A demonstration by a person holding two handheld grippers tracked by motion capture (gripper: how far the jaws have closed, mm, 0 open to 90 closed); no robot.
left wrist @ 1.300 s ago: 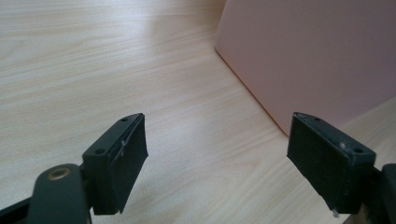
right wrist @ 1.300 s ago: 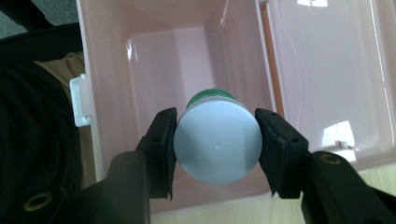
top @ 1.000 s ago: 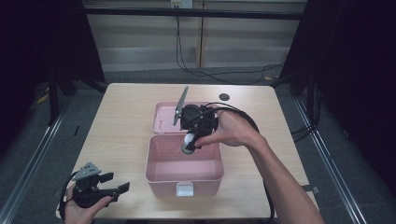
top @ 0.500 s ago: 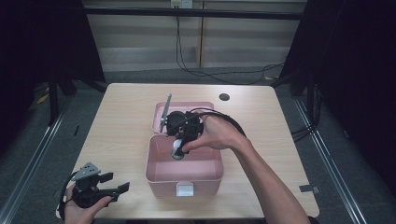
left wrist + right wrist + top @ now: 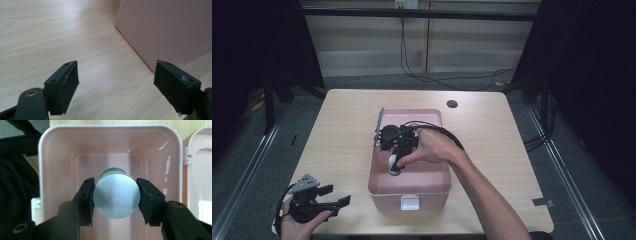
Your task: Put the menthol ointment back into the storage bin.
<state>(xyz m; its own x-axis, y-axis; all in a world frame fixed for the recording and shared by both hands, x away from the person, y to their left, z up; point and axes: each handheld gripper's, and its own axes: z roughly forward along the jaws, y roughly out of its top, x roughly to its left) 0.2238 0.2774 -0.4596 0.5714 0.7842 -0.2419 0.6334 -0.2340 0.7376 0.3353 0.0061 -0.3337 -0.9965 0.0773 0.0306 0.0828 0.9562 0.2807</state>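
Observation:
A pink box (image 5: 380, 189) stands open in the middle of the table, its lid (image 5: 432, 116) folded back flat behind it. My right gripper (image 5: 395, 161) points down into the box, shut on a small bottle (image 5: 116, 195) with a white cap and a green band; the bottle (image 5: 393, 165) hangs inside the box (image 5: 57, 155), above its floor. My left gripper (image 5: 333, 203) lies low at the table's front left corner, open, with nothing between its jaws; the box's pink side wall (image 5: 170, 27) rises just beyond them.
A dark round hole (image 5: 452, 104) sits in the tabletop at the back right. The white latch (image 5: 410, 202) is on the box's front wall. Cables (image 5: 447, 85) run across the floor behind the table.
The right gripper has carried the bottle leftward over the box and lowered it inside. The left gripper has stayed where it was.

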